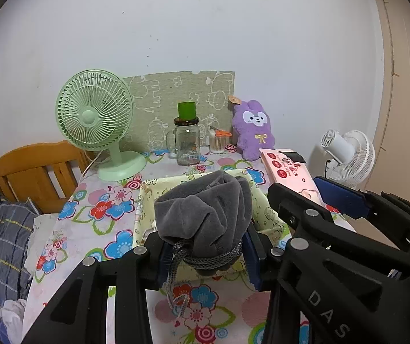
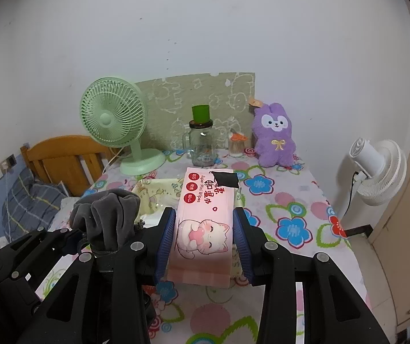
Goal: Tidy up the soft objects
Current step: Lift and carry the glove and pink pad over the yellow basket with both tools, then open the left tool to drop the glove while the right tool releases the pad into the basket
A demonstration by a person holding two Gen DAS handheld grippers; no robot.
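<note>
In the left wrist view, the left gripper (image 1: 205, 255) is closed on a grey drawstring pouch (image 1: 205, 215). Its blue pads (image 1: 252, 261) press the gathered neck of the pouch from both sides, where a grey cord (image 1: 176, 275) is wound around it and hangs down. The pouch is soft and wrinkled, and its round body stands up in front of a pale yellow fabric basket (image 1: 268, 212) on the flowered tablecloth (image 1: 90, 223). At the right edge, the right gripper (image 1: 313, 197) holds a pink wipes pack (image 1: 288, 172). Far on the table stand a green fan (image 1: 96, 120), a glass jar (image 1: 186, 140) with a green cup on it, and a purple plush rabbit (image 1: 253, 129).

In the right wrist view, the right gripper (image 2: 203, 240) clamps the pink wipes pack (image 2: 205, 223) between its two blue pads (image 2: 166, 238). The pack is flat, with a cartoon cat and red writing, and it points away, over the near right part of the basket (image 2: 153, 192). To the left, the left gripper (image 2: 101, 243) holds the pouch (image 2: 104, 218) near the basket's left side. A white fan (image 2: 376, 172) stands right of the table.
</note>
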